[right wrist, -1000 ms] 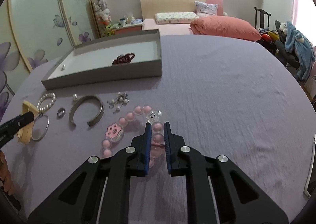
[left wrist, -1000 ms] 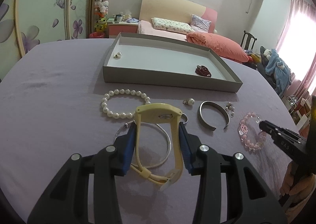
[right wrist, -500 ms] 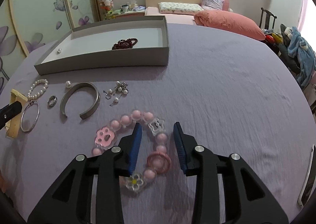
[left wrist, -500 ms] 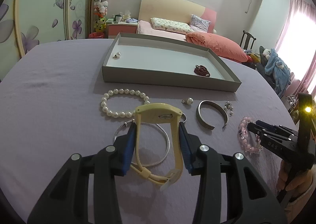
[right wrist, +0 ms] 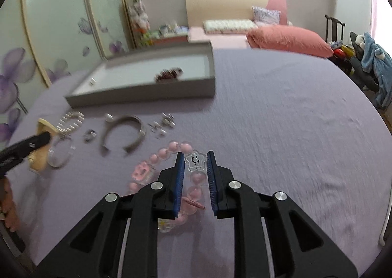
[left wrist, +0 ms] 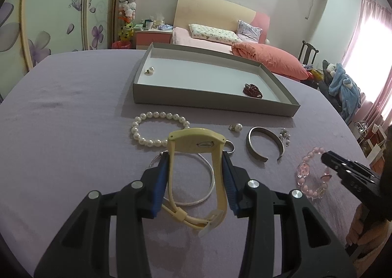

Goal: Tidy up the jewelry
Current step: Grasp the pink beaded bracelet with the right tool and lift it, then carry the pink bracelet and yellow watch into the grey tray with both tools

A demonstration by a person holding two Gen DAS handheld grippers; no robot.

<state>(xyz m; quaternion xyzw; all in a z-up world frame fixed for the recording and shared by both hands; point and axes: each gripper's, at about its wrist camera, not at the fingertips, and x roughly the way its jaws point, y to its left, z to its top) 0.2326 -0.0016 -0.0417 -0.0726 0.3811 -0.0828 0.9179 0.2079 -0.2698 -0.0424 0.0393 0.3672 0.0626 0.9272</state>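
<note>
My left gripper [left wrist: 196, 157] is shut on a pale yellow watch [left wrist: 196, 142] and holds it just above the purple tablecloth, over a thin silver hoop [left wrist: 208, 180]. My right gripper [right wrist: 194, 157] is open, its fingers on either side of a pink bead bracelet [right wrist: 171, 175] with a clear star charm [right wrist: 194, 161]. The bracelet also shows in the left wrist view [left wrist: 311, 175]. A grey tray [left wrist: 213, 104] farther back holds a dark red bracelet [left wrist: 252, 90] and a pearl earring [left wrist: 150, 70].
On the cloth lie a pearl bracelet [left wrist: 156, 128], a silver cuff bangle [left wrist: 264, 145], a pearl stud [left wrist: 236, 127], a small ring [right wrist: 90, 135] and a small silver cluster [left wrist: 285, 135]. A bed and chair stand behind the table.
My right gripper opened and shifted over the pink bracelet, and now brackets its star charm. My left gripper kept its hold on the watch and barely moved.
</note>
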